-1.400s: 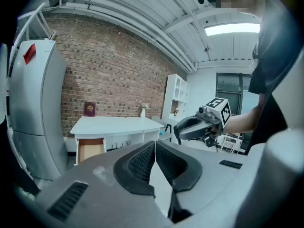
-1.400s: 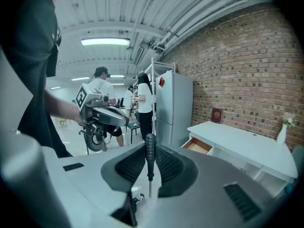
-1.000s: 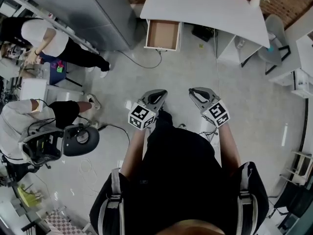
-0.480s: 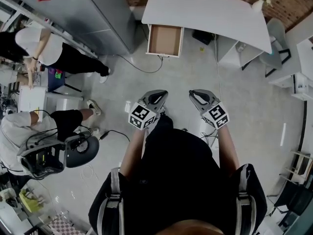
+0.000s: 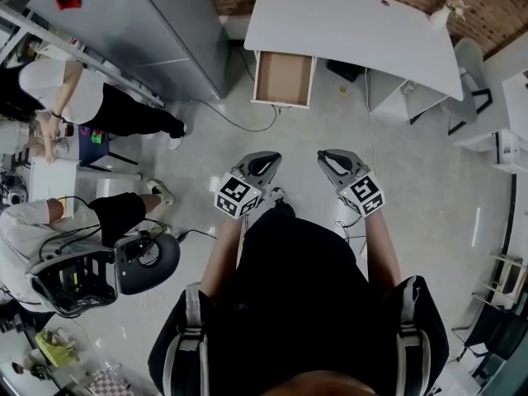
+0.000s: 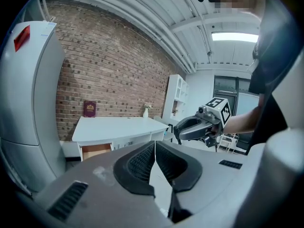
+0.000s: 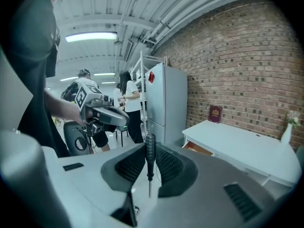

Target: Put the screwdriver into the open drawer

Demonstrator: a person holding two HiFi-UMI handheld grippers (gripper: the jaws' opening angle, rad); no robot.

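Note:
A dark screwdriver (image 7: 150, 161) stands upright between the pads of my right gripper (image 7: 150, 163), handle up and thin shaft pointing down; the jaws are shut on it. In the head view the right gripper (image 5: 337, 160) is held in front of the person's body. My left gripper (image 5: 266, 162) is beside it, its jaws shut with nothing between them, as the left gripper view (image 6: 155, 158) shows. The open drawer (image 5: 284, 78) hangs out of the white desk (image 5: 355, 31) ahead; its wooden inside looks bare. It also shows in the left gripper view (image 6: 95, 151) and the right gripper view (image 7: 197, 149).
A grey metal cabinet (image 5: 140, 27) stands left of the desk, with a cable (image 5: 239, 122) on the floor near it. Two people (image 5: 91, 89) work at the left, beside a black office chair (image 5: 124, 262). A grey chair (image 5: 466, 73) and white shelves stand at the right.
The desk and open drawer have drifted lower and a little right in the head view, so they are nearer. Both grippers keep their hold and their places before the body.

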